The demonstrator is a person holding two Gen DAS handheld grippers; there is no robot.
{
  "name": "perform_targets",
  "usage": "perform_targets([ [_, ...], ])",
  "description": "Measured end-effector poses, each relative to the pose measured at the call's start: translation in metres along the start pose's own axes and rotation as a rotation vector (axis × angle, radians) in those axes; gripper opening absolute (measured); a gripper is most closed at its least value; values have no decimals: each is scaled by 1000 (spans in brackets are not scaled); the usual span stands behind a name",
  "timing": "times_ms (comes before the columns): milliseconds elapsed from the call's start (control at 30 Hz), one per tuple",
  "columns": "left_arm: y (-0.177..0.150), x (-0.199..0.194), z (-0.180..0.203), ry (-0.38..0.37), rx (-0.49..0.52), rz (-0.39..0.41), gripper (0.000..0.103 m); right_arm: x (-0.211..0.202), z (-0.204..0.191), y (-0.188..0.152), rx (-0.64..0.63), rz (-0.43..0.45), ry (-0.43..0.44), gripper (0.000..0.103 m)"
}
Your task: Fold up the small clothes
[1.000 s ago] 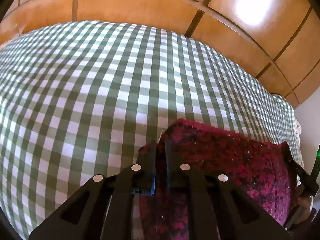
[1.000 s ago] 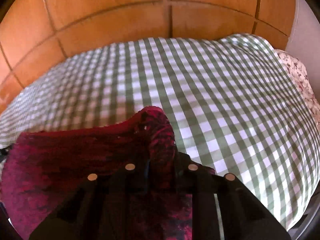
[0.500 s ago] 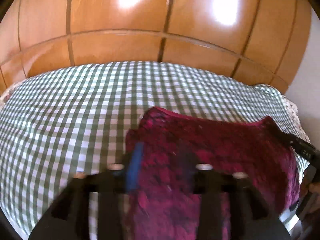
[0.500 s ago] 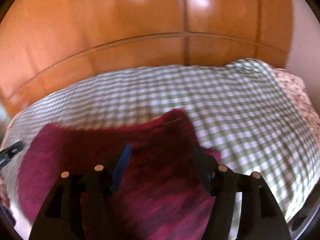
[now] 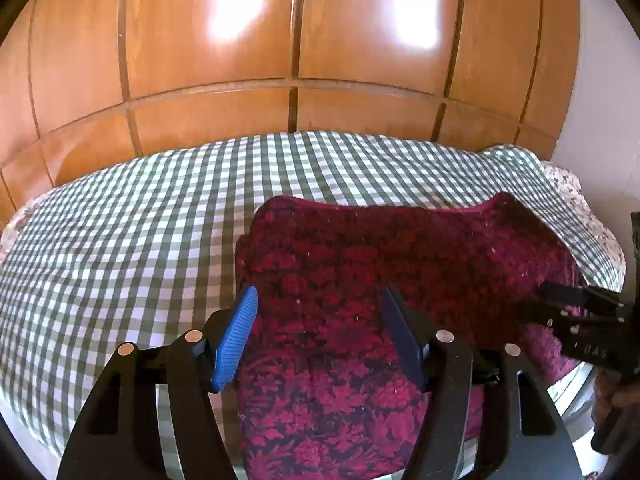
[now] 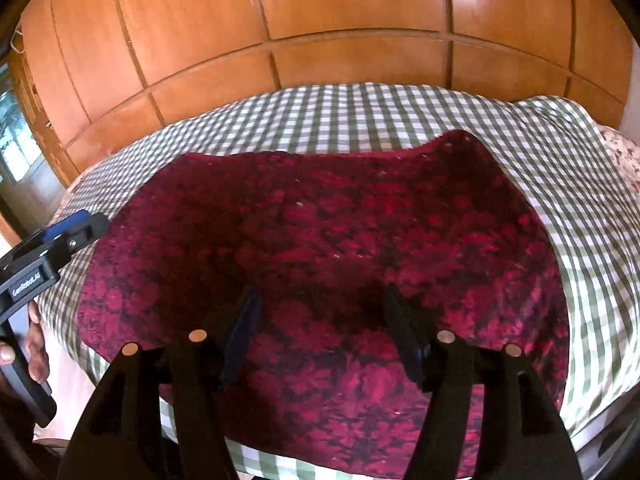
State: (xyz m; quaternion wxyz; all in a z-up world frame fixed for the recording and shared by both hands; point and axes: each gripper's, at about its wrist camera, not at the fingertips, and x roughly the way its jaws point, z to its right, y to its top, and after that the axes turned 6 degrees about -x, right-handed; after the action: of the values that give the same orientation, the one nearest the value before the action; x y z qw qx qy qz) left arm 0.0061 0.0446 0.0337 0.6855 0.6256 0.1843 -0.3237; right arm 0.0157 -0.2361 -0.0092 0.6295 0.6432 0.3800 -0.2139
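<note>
A dark crimson cloth with a flower pattern [image 5: 400, 248] [image 6: 320, 208] lies spread flat on the green-and-white checked bedspread [image 5: 140, 220] [image 6: 360, 108]. My left gripper [image 5: 318, 296] hovers over the cloth's left near part. Its jaws are opening, and the blue pads [image 5: 236, 336] hold nothing. My right gripper [image 6: 320, 292] stands open above the cloth's near middle, clear of the fabric. The right gripper's black fingers [image 5: 580, 320] show at the cloth's right edge in the left wrist view. In the right wrist view the left gripper's tip [image 6: 76, 224] sits by the cloth's left corner.
Glossy wooden wardrobe panels [image 5: 200, 60] rise right behind the bed. A flowered sheet [image 5: 568, 180] [image 6: 624, 152] shows under the bedspread at the far right corner. A person's hand [image 6: 34, 344] grips the left tool's handle at the bed's near left edge.
Both grippers were shut on the cloth's far corners. They have since let go, opened, and drawn back and up. The cloth now lies flat on the bedspread.
</note>
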Motion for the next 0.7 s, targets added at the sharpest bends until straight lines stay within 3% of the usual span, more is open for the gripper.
perform_targets([
  [233, -5, 8, 0, 9, 3, -27, 63, 3, 7, 1, -30, -7, -122, 63],
  [700, -19, 44, -15, -15, -47, -112, 63, 28, 40, 7, 71, 19, -83, 63],
])
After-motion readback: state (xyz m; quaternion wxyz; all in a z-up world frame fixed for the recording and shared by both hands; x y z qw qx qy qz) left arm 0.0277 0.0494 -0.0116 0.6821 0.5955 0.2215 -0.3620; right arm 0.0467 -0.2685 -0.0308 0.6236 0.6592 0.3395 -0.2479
